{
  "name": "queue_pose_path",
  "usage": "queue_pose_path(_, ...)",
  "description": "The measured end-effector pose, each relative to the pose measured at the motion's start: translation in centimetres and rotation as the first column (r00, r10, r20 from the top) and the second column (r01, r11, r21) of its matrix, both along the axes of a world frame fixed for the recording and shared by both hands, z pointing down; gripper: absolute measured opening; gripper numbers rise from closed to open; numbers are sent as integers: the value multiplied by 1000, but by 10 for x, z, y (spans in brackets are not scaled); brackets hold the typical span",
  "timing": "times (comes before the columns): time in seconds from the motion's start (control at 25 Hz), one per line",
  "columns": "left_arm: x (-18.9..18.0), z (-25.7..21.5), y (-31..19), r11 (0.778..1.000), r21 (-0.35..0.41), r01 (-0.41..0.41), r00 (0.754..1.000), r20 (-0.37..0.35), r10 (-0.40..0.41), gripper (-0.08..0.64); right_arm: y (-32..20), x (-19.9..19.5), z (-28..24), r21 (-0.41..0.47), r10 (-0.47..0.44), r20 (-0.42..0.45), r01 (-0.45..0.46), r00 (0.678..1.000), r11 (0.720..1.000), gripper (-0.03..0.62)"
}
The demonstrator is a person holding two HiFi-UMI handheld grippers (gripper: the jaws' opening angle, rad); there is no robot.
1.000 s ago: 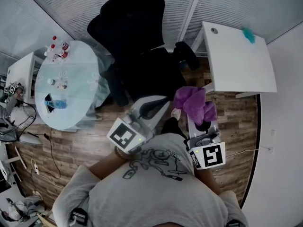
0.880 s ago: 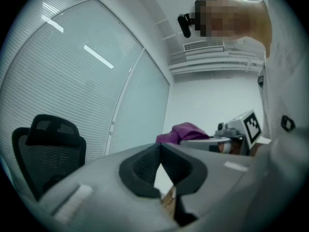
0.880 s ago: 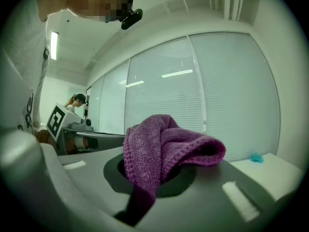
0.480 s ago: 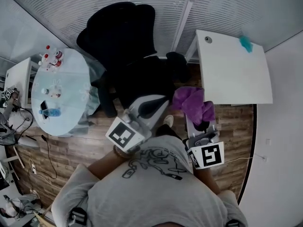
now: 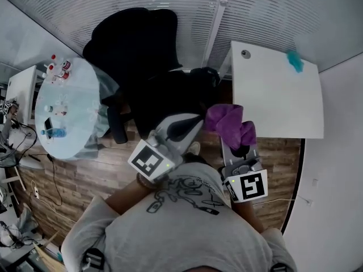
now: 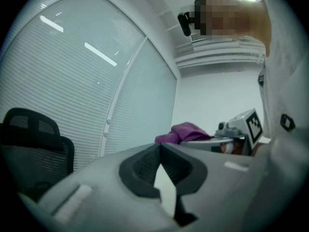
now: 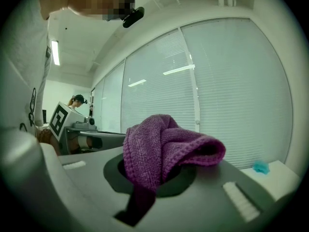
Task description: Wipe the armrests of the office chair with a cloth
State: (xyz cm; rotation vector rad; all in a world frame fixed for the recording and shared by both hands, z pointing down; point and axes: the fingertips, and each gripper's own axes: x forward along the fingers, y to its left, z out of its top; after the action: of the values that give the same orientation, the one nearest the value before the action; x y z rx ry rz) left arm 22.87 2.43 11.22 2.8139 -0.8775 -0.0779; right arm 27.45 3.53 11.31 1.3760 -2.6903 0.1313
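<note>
Right gripper view: the right hand-held gripper is clamped tight on a bunched purple knitted cloth, folds spilling over its jaws. The left hand-held gripper has its jaws closed tip to tip, nothing between them. From the head view, the cloth sits at the near right of the black mesh office chair, beside the white counter.
</note>
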Motion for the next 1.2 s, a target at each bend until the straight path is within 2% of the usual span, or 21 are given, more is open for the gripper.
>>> queue_pose_path(0.24, 16, 10, -21, 999, -10, 48, 999, 9, -48, 0, -24, 23, 11, -15, -33, -1, 33, 999, 999, 34)
queue_pose_path(0.52, 9, 25, -30, 996, -39, 81, 997, 21, -81, 0, -39, 17, 20, -21, -61, 1, 61, 998, 998, 34)
queue_pose_path(1.04, -8, 60, -69, 995, -88, 38, 998, 58, -33, 0, -72, -1, 49, -46, -31, -28, 29, 999, 999, 34)
queue_pose_path(1.2, -11, 81, -86, 993, -115, 29, 997, 79, -20, 0, -91, -4, 66, -71, -1, 1, 1, 1000, 997, 34)
